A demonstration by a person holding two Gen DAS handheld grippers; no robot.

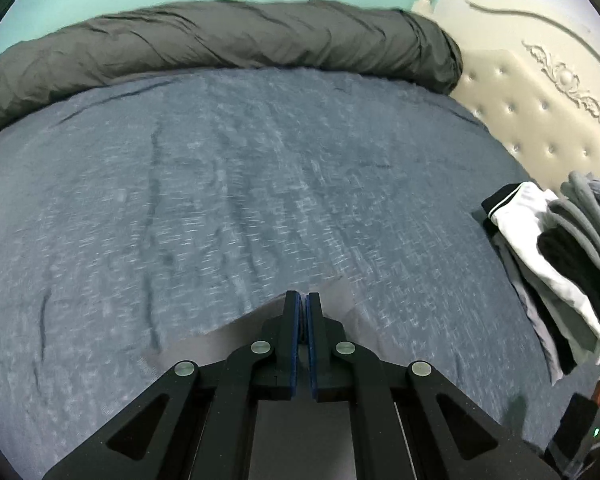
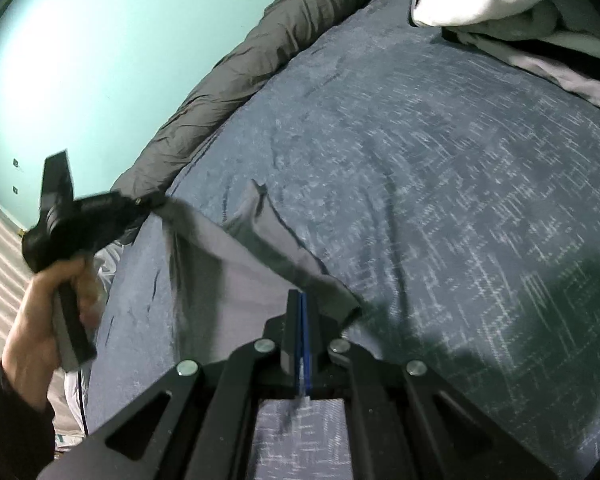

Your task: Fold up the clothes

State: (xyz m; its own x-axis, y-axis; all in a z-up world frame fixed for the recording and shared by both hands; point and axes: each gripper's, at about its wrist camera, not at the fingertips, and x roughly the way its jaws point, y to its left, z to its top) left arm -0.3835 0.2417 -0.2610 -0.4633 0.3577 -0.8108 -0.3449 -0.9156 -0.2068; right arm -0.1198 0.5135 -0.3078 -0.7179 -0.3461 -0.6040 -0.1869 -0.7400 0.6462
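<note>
Left gripper [image 1: 303, 300] clamped on near edge of grey garment [image 2: 236, 256]; right gripper [image 2: 302, 300] pinches its other corner. Garment hangs stretched betw. them over blue bedspread [image 1: 260, 168]. Clothes pile [image 1: 560, 256] far right, by headboard [image 1: 540, 92].

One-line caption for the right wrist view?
Both tools, right and left, pinch a grey garment above the blue bedspread.

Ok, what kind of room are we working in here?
Most likely a bedroom: the work surface is a bed with a blue sheet, a rolled grey duvet along the far side, and a tufted cream headboard beside a pile of clothes.
</note>
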